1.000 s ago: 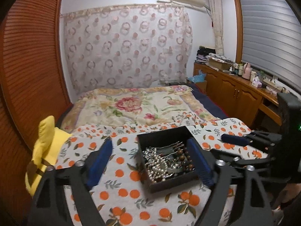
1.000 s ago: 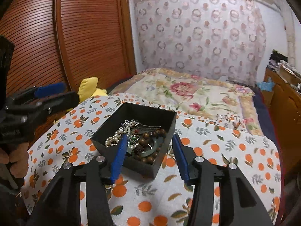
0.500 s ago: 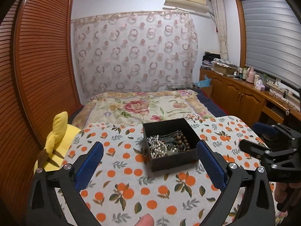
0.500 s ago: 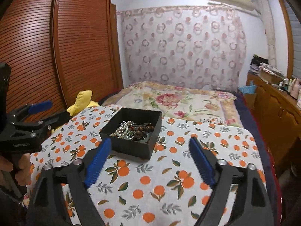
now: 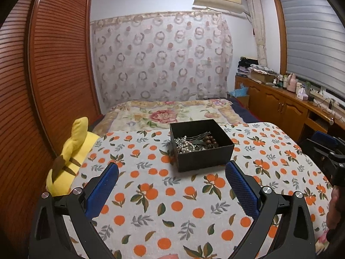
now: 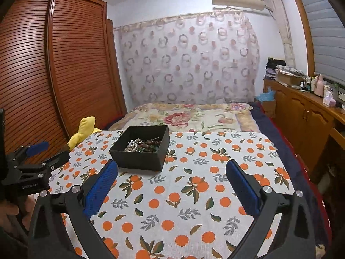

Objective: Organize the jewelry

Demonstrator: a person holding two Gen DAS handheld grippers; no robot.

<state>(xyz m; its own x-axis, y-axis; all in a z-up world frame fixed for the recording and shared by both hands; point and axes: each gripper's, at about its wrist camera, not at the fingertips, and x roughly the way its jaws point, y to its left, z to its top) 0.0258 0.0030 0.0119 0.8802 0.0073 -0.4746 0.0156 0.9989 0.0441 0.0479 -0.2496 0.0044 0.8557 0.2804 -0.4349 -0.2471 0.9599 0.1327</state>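
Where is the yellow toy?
In both views the yellow toy sits left, at the orange-print cloth's edge beside the brown wardrobe.

One black box (image 5: 201, 151) of jewelry (image 5: 194, 144) near the far edge of the orange-print cloth (image 5: 172, 205). One yellow plush toy (image 5: 69, 161) at its left edge. Two grippers: left gripper (image 5: 171, 170), right gripper (image 6: 171, 169).

We hold the left gripper (image 5: 171, 172) and the right gripper (image 6: 171, 169) angled slightly downward, side by side. Both sets of jaws have just been opening; they stand wide apart with nothing between them.
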